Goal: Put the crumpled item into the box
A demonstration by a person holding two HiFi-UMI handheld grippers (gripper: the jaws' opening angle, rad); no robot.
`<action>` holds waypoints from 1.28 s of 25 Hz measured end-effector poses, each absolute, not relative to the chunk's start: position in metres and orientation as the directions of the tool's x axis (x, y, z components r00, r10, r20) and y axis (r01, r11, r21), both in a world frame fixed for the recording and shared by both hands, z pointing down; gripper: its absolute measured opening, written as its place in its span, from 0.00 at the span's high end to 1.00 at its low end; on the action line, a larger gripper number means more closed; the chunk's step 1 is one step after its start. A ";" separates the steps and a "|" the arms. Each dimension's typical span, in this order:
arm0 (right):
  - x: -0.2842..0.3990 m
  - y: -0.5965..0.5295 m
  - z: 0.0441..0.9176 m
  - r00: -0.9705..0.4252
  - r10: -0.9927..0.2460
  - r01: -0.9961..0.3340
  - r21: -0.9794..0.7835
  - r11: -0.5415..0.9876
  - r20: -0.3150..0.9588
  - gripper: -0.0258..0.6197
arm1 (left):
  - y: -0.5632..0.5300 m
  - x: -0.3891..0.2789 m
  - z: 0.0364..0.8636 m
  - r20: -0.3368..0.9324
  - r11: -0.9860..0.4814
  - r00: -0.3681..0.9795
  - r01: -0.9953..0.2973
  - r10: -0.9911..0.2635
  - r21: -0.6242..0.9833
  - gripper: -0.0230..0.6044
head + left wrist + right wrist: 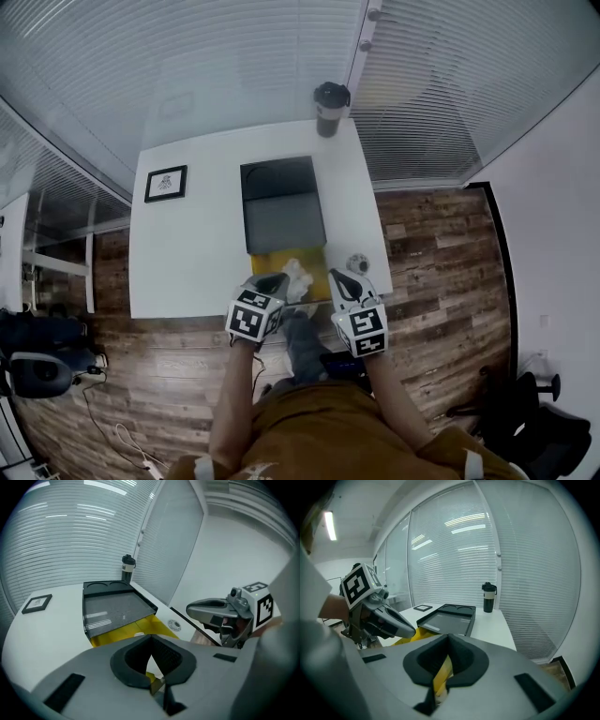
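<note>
0 of 1 done | crumpled paper (298, 277) on yellow sheet (270, 262), just short of dark box (284, 223) | my left gripper (272, 283), right gripper (339, 279) flank it, jaws narrow, empty | pending: grasp, drop in

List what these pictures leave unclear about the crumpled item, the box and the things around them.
- Whether the left gripper holds the crumpled item: in the head view the gripper covers the contact, and its own view shows only a white sliver between shut jaws.
- The yellow box inside: the dark tray overlaps it in the head view.
- The small round thing beside the box: too small to name, head view.
</note>
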State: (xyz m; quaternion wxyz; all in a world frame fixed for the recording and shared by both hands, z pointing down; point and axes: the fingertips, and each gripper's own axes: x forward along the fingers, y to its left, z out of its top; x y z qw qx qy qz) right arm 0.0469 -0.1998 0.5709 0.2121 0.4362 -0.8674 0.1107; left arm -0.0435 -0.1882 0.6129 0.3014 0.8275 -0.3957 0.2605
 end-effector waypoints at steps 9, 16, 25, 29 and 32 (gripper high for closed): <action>0.046 -0.187 0.546 -0.538 -0.740 -0.801 0.028 0.598 0.405 0.94 | -0.181 -0.066 0.572 0.514 -0.419 0.555 -0.832 -0.654 0.364 0.92; 0.045 -0.175 0.526 -0.542 -0.761 -0.798 0.064 0.599 0.357 0.94 | -0.170 -0.076 0.535 0.377 -0.409 0.548 -0.825 -0.747 0.390 0.92; 0.051 -0.156 0.502 -0.546 -0.787 -0.812 0.049 0.582 0.288 0.94 | -0.148 -0.090 0.494 0.273 -0.385 0.479 -0.860 -0.834 0.334 0.92; 0.053 -0.148 0.496 -0.544 -0.797 -0.819 0.043 0.573 0.262 0.94 | -0.139 -0.097 0.481 0.222 -0.365 0.446 -0.872 -0.867 0.328 0.92; 0.052 -0.143 0.493 -0.546 -0.799 -0.818 0.049 0.574 0.253 0.94 | -0.134 -0.101 0.483 0.236 -0.352 0.431 -0.882 -0.871 0.312 0.93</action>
